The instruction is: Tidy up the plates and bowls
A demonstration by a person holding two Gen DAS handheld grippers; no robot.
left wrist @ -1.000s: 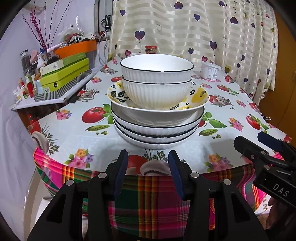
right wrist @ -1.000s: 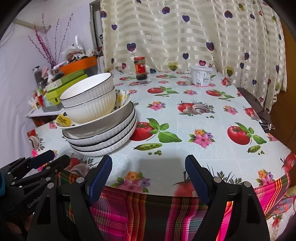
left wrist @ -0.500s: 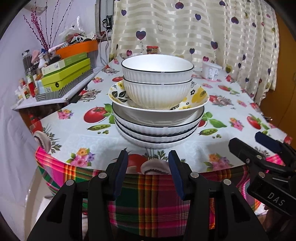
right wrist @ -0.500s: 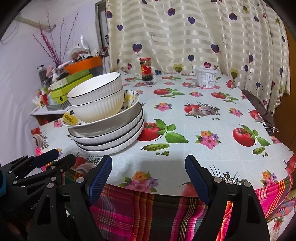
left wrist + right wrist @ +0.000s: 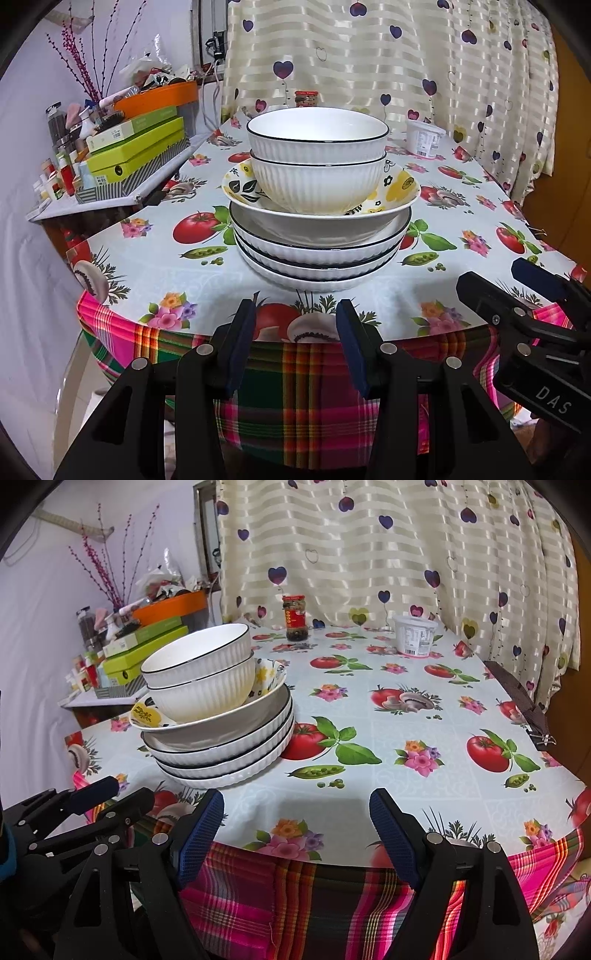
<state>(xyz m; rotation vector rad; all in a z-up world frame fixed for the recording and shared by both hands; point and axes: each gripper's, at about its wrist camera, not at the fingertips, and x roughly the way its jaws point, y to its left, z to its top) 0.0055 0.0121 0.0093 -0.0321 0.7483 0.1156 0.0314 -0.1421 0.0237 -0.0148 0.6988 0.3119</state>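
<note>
A stack of dishes stands near the table's front edge: two white ribbed bowls (image 5: 317,147) nested on top, a floral plate (image 5: 391,192) under them, and three white deep plates (image 5: 317,258) below. The stack also shows in the right wrist view (image 5: 218,716). My left gripper (image 5: 297,339) is open and empty, in front of the stack and off the table edge. My right gripper (image 5: 295,834) is open wide and empty, to the right of the stack, and also shows in the left wrist view (image 5: 517,284).
The table (image 5: 406,738) has a fruit-print cloth over a plaid one. A sauce jar (image 5: 294,618) and a white tub (image 5: 414,634) stand at the back by the curtain. A cluttered side shelf with green boxes (image 5: 136,147) is at the left.
Both grippers have pulled back slightly and lowered from the table edge; the stack has not moved. Both stay open.
</note>
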